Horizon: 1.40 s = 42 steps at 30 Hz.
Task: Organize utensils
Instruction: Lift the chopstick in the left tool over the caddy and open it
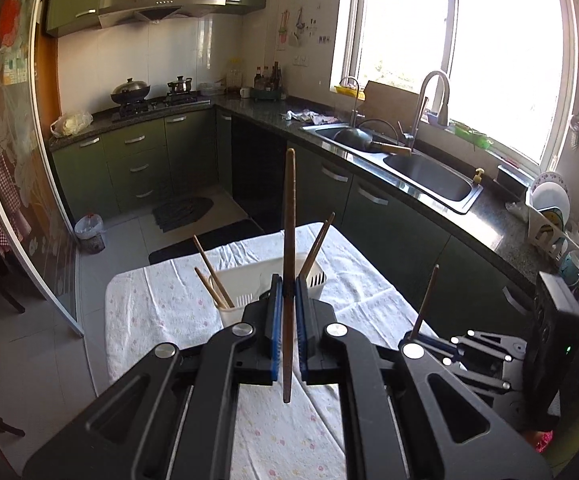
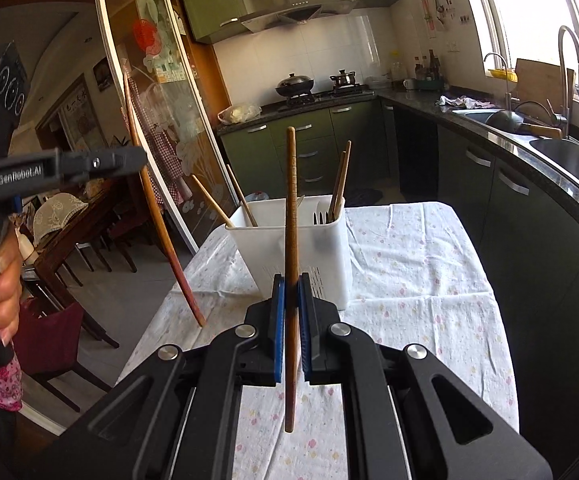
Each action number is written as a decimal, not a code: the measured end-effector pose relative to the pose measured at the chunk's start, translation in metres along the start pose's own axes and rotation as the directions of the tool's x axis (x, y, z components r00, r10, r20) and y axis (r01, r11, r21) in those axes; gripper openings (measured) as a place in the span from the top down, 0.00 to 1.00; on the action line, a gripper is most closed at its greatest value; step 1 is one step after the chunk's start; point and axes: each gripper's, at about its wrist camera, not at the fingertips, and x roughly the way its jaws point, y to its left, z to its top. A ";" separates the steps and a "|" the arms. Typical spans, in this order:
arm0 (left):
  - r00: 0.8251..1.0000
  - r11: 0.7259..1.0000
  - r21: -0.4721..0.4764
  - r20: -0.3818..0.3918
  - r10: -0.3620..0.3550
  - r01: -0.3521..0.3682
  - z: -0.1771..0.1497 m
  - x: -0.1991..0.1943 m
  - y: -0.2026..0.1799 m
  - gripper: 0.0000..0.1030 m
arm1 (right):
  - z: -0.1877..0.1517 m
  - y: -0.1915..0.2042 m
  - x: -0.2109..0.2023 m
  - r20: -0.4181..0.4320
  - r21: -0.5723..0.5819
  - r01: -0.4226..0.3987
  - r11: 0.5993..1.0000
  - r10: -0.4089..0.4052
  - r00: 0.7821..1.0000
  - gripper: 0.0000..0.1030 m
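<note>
My left gripper (image 1: 288, 284) is shut on a brown wooden chopstick (image 1: 289, 216) held upright above the table. My right gripper (image 2: 291, 284) is shut on a second wooden chopstick (image 2: 291, 200), also upright. A white plastic utensil holder (image 2: 289, 236) stands on the table just beyond both grippers; it also shows in the left wrist view (image 1: 245, 280). Several chopsticks lean in it, two at its left end (image 2: 245, 202) and two at its right end (image 2: 340, 184). The right gripper appears in the left wrist view (image 1: 413, 340), and the left gripper in the right wrist view (image 2: 137, 160).
The table wears a white floral cloth (image 2: 409, 264). A dark counter with a steel sink (image 1: 429, 176) runs along the right. A dish rack (image 1: 553, 228) stands on the counter. A glass sliding door (image 2: 161, 120) and dining chairs are at the left.
</note>
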 end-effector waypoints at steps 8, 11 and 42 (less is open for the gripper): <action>0.996 0.998 -0.033 0.067 0.050 -0.048 0.049 0.012 0.003 0.94 | -0.007 -0.010 -0.002 -0.004 0.011 -0.010 1.000 0.010 1.000 0.93; 0.995 0.997 -0.048 0.078 0.060 -0.056 0.059 0.026 0.006 0.94 | -0.009 -0.014 -0.003 -0.002 0.015 -0.011 1.000 0.011 1.000 0.93; 0.996 0.988 -0.123 -0.007 0.087 -0.087 -0.059 0.097 0.032 0.43 | 0.098 0.015 -0.008 0.386 0.012 0.015 1.000 -0.018 0.922 0.93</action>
